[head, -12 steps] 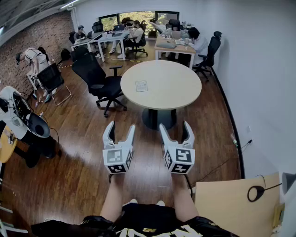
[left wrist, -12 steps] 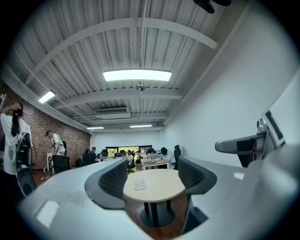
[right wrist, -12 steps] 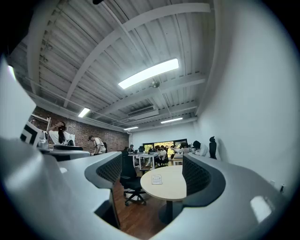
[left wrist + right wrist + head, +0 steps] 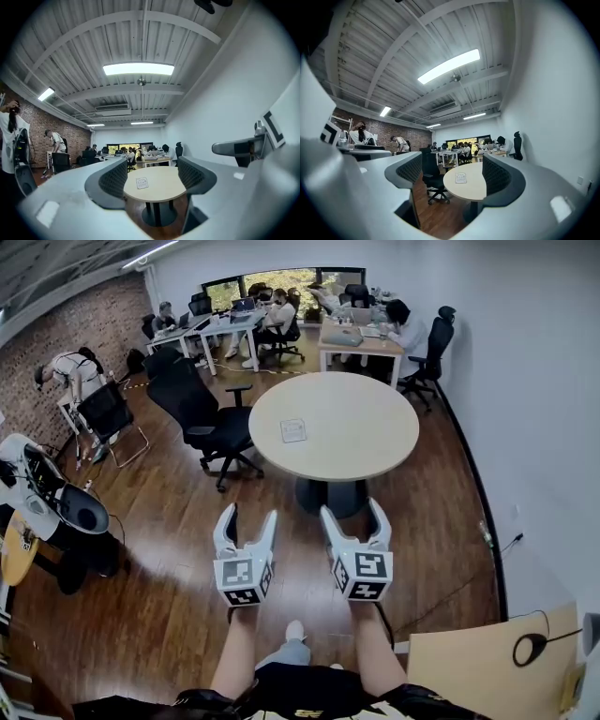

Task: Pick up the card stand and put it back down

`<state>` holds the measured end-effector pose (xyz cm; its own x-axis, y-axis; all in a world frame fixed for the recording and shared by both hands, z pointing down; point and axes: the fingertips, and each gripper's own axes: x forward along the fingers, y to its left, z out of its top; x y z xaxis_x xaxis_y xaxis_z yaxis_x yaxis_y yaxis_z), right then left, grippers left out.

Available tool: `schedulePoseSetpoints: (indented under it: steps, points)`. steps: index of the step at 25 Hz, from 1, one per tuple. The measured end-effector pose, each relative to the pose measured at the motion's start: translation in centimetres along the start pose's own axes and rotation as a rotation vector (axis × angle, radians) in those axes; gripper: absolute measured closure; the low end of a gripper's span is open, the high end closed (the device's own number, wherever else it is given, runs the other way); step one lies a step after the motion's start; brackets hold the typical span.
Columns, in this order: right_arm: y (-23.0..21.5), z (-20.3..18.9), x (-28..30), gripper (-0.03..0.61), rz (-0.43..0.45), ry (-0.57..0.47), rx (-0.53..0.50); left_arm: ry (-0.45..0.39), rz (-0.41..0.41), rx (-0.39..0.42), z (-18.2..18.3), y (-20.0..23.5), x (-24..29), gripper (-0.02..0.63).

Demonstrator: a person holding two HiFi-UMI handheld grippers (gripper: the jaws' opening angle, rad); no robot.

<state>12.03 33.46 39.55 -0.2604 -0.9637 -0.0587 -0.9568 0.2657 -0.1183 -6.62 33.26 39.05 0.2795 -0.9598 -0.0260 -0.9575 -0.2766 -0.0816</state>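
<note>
The card stand [image 4: 293, 430] is a small clear holder with a printed card, standing on the left part of a round beige table [image 4: 366, 442]. It also shows in the left gripper view as the card stand [image 4: 142, 183] and in the right gripper view as the card stand [image 4: 461, 177]. My left gripper [image 4: 247, 522] and right gripper [image 4: 353, 516] hover side by side over the wooden floor, well short of the table. Both are open with nothing between their fingers.
A black office chair [image 4: 202, 409] stands at the table's left. Desks with seated people [image 4: 272, 315] fill the back of the room. A white wall [image 4: 525, 381] runs along the right. A beige tabletop [image 4: 478, 662] with a black cable sits at the lower right.
I have stepped forward: the round table and card stand sit slightly lower and nearer in the head view. Both grippers keep their open stance.
</note>
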Motion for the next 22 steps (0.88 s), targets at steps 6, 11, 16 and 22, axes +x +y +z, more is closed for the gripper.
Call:
schedulePoseSetpoints:
  steps: [6,11,16,22]
  points:
    - [2.0,-0.7,10.3,0.183,0.008,0.017,-0.038,-0.025,0.008,-0.022,-0.5,7.3,8.2,0.275]
    - [3.6,0.0,17.6,0.181,-0.013,0.0,-0.047,-0.043,-0.02,-0.047,-0.6,12.2,14.2,0.275]
    - [3.5,-1.7,23.4,0.181,-0.029,0.027,-0.041,-0.021,-0.043,-0.072,-2.7,15.0,19.1,0.275]
    - [1.2,-2.6,31.9,0.181,-0.027,0.007,-0.062,-0.028,-0.035,-0.082,-4.1,18.0,26.9,0.275]
